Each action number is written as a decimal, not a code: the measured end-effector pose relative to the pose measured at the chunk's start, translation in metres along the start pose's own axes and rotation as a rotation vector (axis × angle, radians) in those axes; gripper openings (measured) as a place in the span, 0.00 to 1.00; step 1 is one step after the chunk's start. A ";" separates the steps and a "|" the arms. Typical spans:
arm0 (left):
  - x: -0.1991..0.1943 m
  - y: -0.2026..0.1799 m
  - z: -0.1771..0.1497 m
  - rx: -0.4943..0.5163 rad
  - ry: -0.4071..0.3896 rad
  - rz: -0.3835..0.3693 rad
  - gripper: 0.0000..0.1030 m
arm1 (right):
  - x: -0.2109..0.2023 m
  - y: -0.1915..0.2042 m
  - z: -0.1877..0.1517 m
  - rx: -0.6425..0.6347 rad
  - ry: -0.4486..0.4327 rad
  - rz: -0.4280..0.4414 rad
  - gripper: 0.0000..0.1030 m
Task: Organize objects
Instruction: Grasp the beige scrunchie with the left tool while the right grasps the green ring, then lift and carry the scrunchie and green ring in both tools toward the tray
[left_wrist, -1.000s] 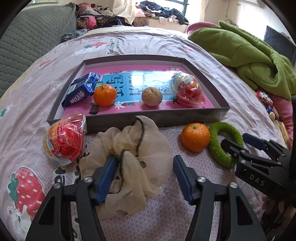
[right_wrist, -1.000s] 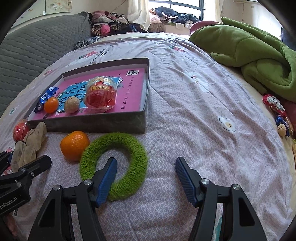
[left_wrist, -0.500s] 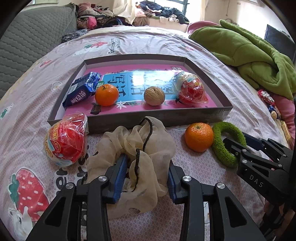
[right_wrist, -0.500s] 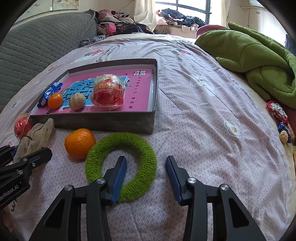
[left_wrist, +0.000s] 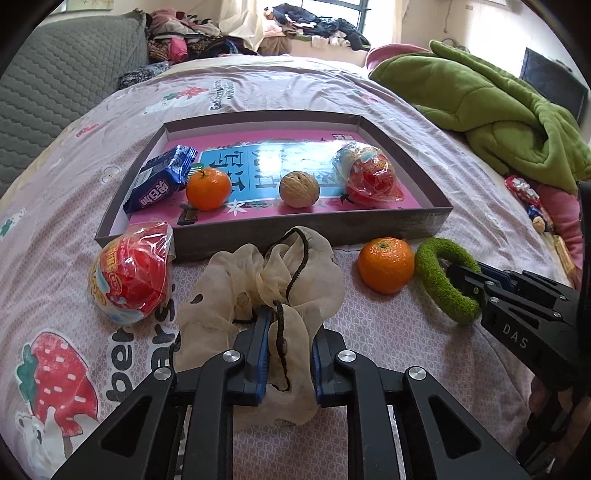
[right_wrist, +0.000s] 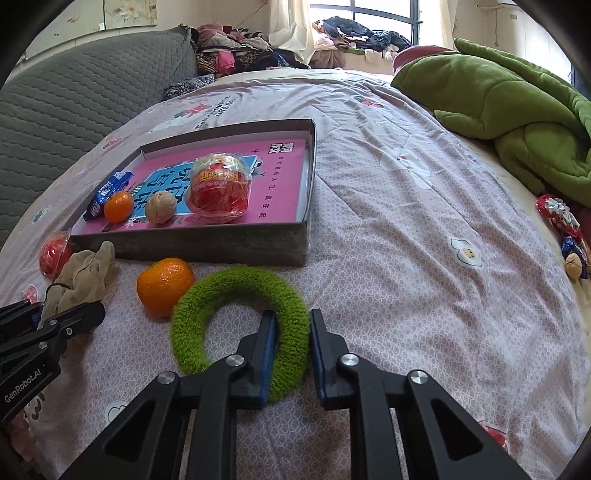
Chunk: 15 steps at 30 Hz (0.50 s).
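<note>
Pinching the beige scrunchie, the left gripper is clenched; the right gripper clamps the green ring, box ahead.

Walnut in tray, scrunchie before it, ring right of tangerine

Right claw body, right of the left claw: "DAS"
Left claw body, left of the right claw: "GenRobot.AI"
Bed cover, left of the left claw: "ber", "ars", cut off
Tray sheet, beyond the claws: large Chinese characters, unreadable to me
</note>
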<state>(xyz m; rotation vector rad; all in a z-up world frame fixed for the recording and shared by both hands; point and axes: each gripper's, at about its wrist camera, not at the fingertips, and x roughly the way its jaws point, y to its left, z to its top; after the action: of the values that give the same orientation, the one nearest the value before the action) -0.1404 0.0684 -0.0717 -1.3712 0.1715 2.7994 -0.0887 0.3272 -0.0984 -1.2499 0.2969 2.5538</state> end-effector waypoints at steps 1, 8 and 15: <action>-0.001 0.000 -0.001 -0.003 0.000 -0.004 0.17 | -0.001 -0.001 0.000 0.004 0.000 0.005 0.16; -0.009 0.000 -0.007 -0.004 0.000 -0.013 0.16 | -0.008 -0.008 0.001 0.026 -0.005 0.024 0.15; -0.016 -0.004 -0.010 0.000 -0.007 -0.011 0.16 | -0.019 -0.010 0.003 0.035 -0.029 0.030 0.15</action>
<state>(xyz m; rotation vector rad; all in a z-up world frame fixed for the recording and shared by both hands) -0.1227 0.0717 -0.0650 -1.3575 0.1625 2.7953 -0.0760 0.3347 -0.0824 -1.2033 0.3543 2.5783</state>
